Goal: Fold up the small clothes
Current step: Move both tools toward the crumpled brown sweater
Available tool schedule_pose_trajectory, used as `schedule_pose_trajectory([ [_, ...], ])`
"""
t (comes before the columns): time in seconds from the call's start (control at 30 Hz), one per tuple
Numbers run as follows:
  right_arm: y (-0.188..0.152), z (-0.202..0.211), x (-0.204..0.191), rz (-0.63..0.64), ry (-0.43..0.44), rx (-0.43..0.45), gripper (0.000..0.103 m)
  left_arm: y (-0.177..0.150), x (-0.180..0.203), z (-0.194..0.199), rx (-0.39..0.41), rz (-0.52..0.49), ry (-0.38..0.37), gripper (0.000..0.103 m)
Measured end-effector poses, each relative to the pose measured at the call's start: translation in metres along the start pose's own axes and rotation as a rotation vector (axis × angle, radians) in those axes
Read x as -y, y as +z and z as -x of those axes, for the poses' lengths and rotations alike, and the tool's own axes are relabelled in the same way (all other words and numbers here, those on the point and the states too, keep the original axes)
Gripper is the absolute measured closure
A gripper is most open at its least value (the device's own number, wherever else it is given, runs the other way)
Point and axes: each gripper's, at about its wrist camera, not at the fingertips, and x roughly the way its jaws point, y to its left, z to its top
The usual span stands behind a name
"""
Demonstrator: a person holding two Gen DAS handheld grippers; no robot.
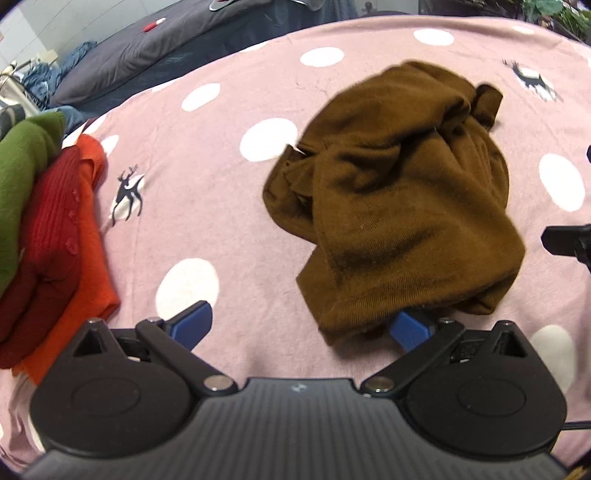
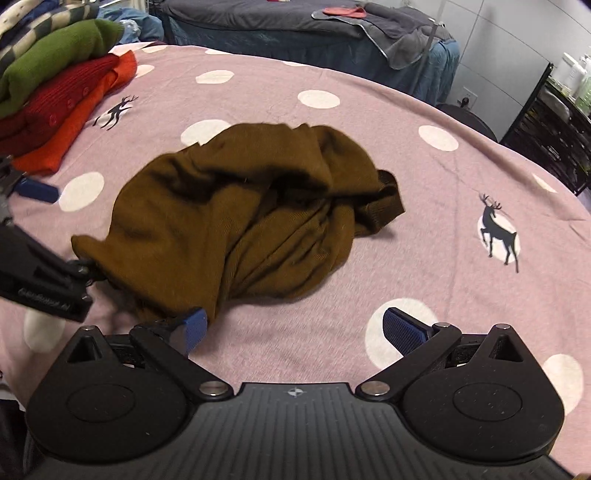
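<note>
A crumpled brown garment (image 1: 399, 192) lies in a heap on the pink spotted blanket (image 1: 207, 192); it also shows in the right wrist view (image 2: 240, 218). My left gripper (image 1: 301, 325) is open, its blue fingers spread wide, the right finger under the garment's near edge. My right gripper (image 2: 295, 328) is open too, its left finger touching the garment's near hem, its right finger over bare blanket. The left gripper shows at the left edge of the right wrist view (image 2: 40, 266), against the garment's left corner.
A stack of folded clothes, green, dark red and orange (image 1: 48, 236), sits at the blanket's left; it also shows in the right wrist view (image 2: 62, 99). A dark bed (image 2: 295, 22) stands beyond the blanket. A black shelf rack (image 2: 554, 122) stands at the far right.
</note>
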Motion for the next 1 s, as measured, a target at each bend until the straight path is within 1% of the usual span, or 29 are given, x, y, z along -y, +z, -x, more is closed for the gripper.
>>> schedule_pose_trajectory([
  [0.1,0.012,0.005,0.004,-0.011,-0.019,-0.009,0.0,0.008,-0.005,0.017,0.008,-0.005,0.036,0.0],
  [0.17,0.021,0.008,0.006,-0.024,-0.018,-0.01,0.0,0.016,-0.007,0.021,-0.017,-0.007,0.058,0.0],
  [0.27,0.03,0.011,0.006,-0.035,-0.011,-0.021,0.0,0.022,-0.013,0.022,-0.047,0.004,0.067,0.0],
  [0.43,0.04,0.019,0.005,-0.064,0.022,-0.027,0.0,0.029,-0.018,0.031,-0.044,0.018,0.062,0.0],
  [0.57,0.044,0.023,-0.001,-0.046,0.02,-0.021,0.0,0.031,-0.017,0.035,-0.036,0.03,0.045,0.0],
  [0.7,0.046,0.025,0.001,-0.08,0.052,-0.02,0.0,0.031,-0.014,0.033,-0.042,0.022,0.037,0.0],
  [1.0,0.043,0.029,-0.002,-0.092,0.09,-0.004,0.0,0.031,-0.013,0.034,-0.045,0.036,0.01,0.0],
])
